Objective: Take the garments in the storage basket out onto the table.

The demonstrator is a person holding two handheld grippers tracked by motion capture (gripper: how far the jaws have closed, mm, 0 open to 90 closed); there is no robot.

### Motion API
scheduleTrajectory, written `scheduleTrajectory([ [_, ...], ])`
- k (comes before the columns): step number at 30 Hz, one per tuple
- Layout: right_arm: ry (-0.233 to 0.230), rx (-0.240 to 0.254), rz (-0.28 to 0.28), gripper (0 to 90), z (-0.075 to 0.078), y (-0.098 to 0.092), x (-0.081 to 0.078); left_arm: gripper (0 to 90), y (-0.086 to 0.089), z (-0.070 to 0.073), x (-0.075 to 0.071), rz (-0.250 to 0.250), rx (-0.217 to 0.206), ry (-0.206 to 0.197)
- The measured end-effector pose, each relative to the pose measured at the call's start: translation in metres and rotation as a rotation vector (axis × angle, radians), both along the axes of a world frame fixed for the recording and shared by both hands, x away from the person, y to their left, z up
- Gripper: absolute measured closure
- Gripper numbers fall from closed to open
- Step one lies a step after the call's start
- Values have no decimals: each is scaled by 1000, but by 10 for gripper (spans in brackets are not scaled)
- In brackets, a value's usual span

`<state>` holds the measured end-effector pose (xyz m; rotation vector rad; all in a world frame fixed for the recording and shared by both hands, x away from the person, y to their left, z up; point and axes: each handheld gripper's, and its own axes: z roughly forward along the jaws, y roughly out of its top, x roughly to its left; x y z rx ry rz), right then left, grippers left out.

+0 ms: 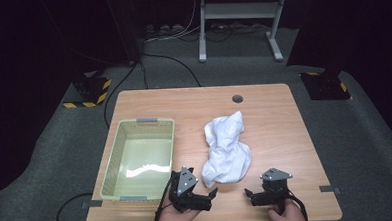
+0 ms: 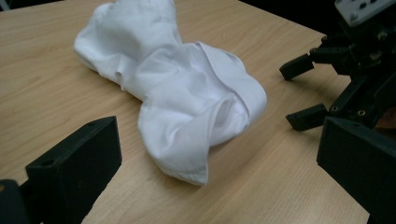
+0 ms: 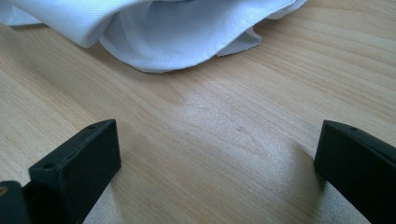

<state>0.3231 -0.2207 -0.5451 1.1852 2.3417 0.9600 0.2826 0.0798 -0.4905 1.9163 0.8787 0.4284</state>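
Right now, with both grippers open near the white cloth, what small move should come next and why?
Probably ease the left gripper forward onto the near edge of the white cloth. Both grippers are open and apart from it, the right gripper too, and the cloth lies crumpled on the table beside the green basket, its hem facing the left gripper's jaws.

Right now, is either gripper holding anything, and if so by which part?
Nothing is held. The left gripper and right gripper both stand open on the table, short of the white cloth, with bare wood between their jaws.
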Motion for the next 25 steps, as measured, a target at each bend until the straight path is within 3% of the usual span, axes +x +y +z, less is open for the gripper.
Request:
scheduleTrajectory([
  [3, 0, 0, 1, 2, 0, 0, 0, 3, -3, -13, -1, 1, 17, -2],
  [11, 0, 0, 2, 2, 0, 0, 0, 4, -9, -49, 2, 17, 131, 53],
  [13, 1, 0, 3, 2, 0, 0, 0, 6, -12, -54, 2, 30, 203, 73],
  [14, 0, 0, 4, 2, 0, 0, 0, 16, -13, -55, 2, 33, 231, 64],
  [16, 2, 0, 9, 2, 0, 0, -1, 15, -15, -55, 1, 24, 261, 35],
  [18, 1, -1, 13, 2, 0, 0, -1, 9, -18, -56, 1, 16, 293, 42],
  [21, 1, 0, 13, 2, 0, 0, -1, 6, -18, -56, 1, 11, 293, 44],
  [25, 1, -1, 13, 2, 0, 0, -1, 7, -16, -56, 4, 8, 277, 75],
])
